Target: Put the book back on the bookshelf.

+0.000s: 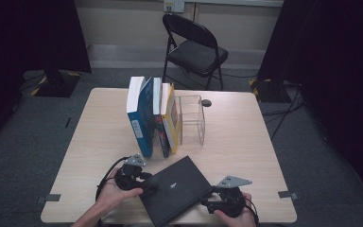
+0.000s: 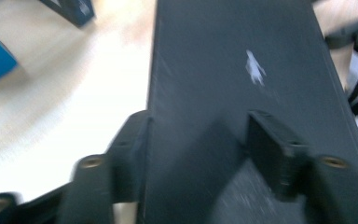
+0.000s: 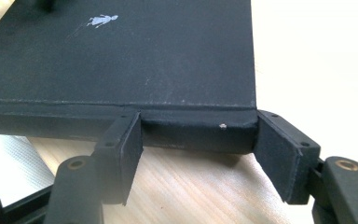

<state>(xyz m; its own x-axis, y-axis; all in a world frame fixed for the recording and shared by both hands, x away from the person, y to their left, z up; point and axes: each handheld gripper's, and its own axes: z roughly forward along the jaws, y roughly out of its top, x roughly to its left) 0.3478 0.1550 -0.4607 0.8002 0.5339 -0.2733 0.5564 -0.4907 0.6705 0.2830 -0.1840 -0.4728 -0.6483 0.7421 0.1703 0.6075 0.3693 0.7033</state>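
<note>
My left gripper (image 1: 147,182) straddled the black book's (image 1: 177,188) edge, pads not visibly pressing; my right gripper (image 1: 209,195) stood open around its near corner. The book lay flat on the table (image 1: 99,137) before the standing books (image 1: 152,116). A loose hold could let it slip.

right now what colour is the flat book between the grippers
Black book, with a small white figure mark on its cover; right gripper view shows it best.
</note>
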